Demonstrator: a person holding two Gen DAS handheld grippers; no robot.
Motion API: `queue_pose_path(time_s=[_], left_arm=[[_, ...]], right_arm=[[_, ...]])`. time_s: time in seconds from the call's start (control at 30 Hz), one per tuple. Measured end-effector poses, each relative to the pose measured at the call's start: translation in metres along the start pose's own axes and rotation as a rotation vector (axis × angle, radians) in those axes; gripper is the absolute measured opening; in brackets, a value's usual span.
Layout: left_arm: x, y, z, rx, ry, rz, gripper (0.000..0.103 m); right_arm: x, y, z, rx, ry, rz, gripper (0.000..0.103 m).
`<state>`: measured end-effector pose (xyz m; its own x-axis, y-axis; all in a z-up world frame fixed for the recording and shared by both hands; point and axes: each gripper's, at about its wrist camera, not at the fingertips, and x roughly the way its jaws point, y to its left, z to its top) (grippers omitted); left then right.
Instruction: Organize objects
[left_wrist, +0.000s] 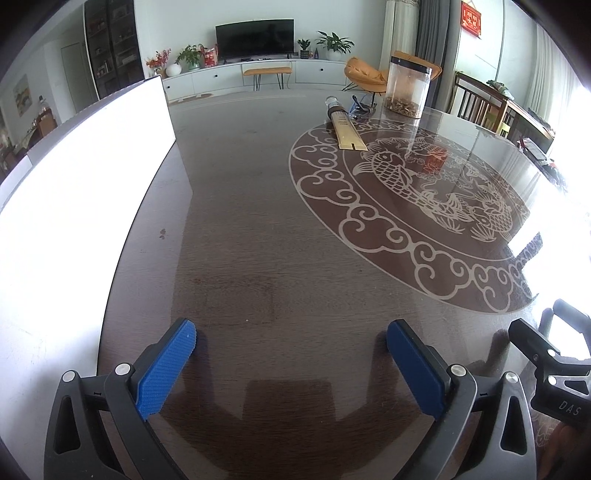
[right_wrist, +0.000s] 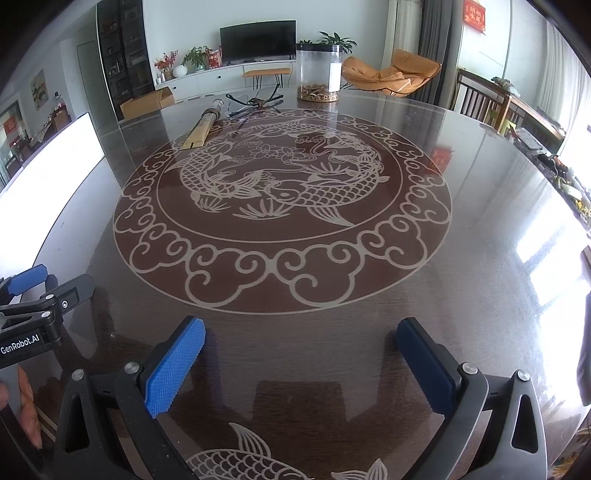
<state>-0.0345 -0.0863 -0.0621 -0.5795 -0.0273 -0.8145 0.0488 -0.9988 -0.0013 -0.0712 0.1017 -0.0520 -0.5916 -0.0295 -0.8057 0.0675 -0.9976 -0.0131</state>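
Note:
At the far side of the dark round table (left_wrist: 258, 240) lie a long gold box with a dark capped end (left_wrist: 346, 129), a pair of glasses (left_wrist: 360, 107) and a tall clear jar with a dark lid and brown bits at its bottom (left_wrist: 406, 86). The right wrist view shows the gold box (right_wrist: 202, 127), thin dark-framed glasses (right_wrist: 255, 103) and the jar (right_wrist: 317, 72) too. My left gripper (left_wrist: 291, 341) is open and empty, low over the near table. My right gripper (right_wrist: 301, 338) is open and empty, beside the left one (right_wrist: 33, 280).
A glass turntable with a fish pattern (right_wrist: 284, 195) covers the table's middle. A bright white board (left_wrist: 66, 177) stands at the table's left edge. Wooden chairs (right_wrist: 480, 99) stand at the far right. A TV unit and an orange chair are behind.

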Motion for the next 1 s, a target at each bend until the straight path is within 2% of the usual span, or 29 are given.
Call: queue_pose_path(time_s=[0.67,0.77,0.87,1.0], left_arm=[[-0.001,0.000,0.000,0.001,0.001,-0.003,0.103],[0.003,-0.001,0.006,0.008,0.031,-0.010,0.103],[0.015,-0.004,0.033,-0.036,0.031,-0.048,0.103],[0.052,-0.015,0.105,-0.093,0.009,-0.086,0.103]], right_arm=[[0.002,0.000,0.002,0.003,0.000,-0.004,0.103],[0.002,0.000,0.002,0.003,0.000,-0.004,0.103],[0.002,0.000,0.002,0.003,0.000,-0.004,0.103],[0.002,0.000,0.002,0.003,0.000,-0.004,0.103]])
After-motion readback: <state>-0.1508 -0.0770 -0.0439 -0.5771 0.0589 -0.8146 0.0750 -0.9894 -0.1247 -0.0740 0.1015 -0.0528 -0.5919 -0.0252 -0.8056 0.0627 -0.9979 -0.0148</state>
